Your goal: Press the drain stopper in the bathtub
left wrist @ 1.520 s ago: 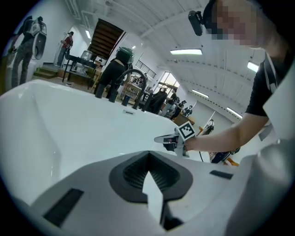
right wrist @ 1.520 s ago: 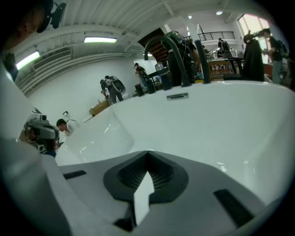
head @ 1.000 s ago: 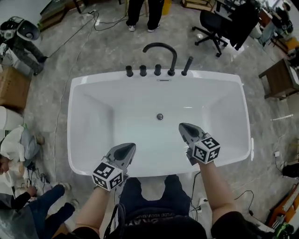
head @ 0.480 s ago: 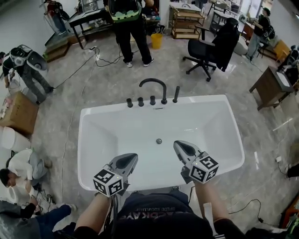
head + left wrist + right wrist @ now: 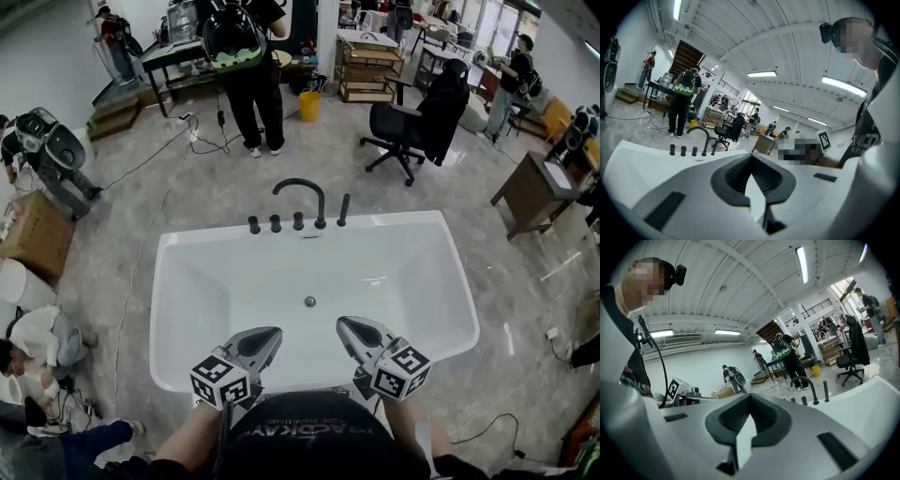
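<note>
The white bathtub (image 5: 187, 281) lies below me in the head view, with a small round metal drain stopper (image 5: 309, 301) in the middle of its floor. A black curved faucet (image 5: 302, 199) and black knobs stand on the far rim. My left gripper (image 5: 265, 337) and right gripper (image 5: 346, 327) hover over the near rim, both short of the stopper, with their jaws together and holding nothing. The left gripper view shows shut jaws (image 5: 751, 158) pointing level past the faucet (image 5: 701, 137). The right gripper view shows shut jaws (image 5: 750, 401) and the faucet (image 5: 806, 383); neither gripper view shows the stopper.
A person (image 5: 239, 56) stands beyond the tub near a black desk. An office chair (image 5: 403, 127) is at the back right, and a wooden table (image 5: 530, 192) farther right. A cardboard box (image 5: 33, 234) and a crouching person (image 5: 37, 342) are on the left, with cables on the floor.
Both grippers have drawn back from over the tub floor to its near rim. The head view has lifted, so the tub looks smaller and more of the room shows.
</note>
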A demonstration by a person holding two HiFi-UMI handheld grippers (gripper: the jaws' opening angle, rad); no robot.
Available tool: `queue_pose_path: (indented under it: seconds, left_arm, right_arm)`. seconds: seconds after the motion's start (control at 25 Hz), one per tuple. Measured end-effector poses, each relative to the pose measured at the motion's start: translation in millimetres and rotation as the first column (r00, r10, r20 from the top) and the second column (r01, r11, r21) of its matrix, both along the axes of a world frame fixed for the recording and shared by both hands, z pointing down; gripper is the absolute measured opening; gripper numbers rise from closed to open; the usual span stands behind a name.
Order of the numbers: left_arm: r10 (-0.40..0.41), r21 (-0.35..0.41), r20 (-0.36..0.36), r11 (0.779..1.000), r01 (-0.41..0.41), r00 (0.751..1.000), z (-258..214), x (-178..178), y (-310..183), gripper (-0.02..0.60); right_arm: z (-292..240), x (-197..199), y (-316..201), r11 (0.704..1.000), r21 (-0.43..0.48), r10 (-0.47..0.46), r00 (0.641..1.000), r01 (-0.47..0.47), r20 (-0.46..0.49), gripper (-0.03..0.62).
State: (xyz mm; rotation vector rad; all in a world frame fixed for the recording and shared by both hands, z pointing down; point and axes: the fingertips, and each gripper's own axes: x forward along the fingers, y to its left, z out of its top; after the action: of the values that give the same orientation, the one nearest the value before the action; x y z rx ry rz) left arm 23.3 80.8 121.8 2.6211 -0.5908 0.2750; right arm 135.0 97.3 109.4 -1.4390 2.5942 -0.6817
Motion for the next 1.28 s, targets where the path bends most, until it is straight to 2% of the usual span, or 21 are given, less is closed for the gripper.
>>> queue_pose_path:
  seconds: [0.24,0.52,0.68,1.28]
  left_arm:
    - [0.049,-0.026,-0.006,0.998,-0.049,0.999,-6,7,15,0.006]
    - [0.070,-0.060,0.010,0.996,-0.069,0.998,7,9,31,0.006]
    - [0.059,-0.044,0.028,0.997,-0.057,0.998,6,11,28,0.006]
    - [0.022,-0.034,-0.001,0.999,-0.022,1.000,6,6,23,0.006]
  right_arm:
    - [-14,-21,15,1.000,0.006,-0.017,1.000,0.017,0.010,0.011]
    - [-2,-41,28,0.998,-0.011,-0.054,0.998,0.054,0.016,0.011]
    - [-2,-46,31,0.997,-0.005,-0.075,0.997,0.075,0.017,0.011]
    - [5,-56,33,0.995,-0.010,-0.102,0.995,0.102,-0.007,0.011]
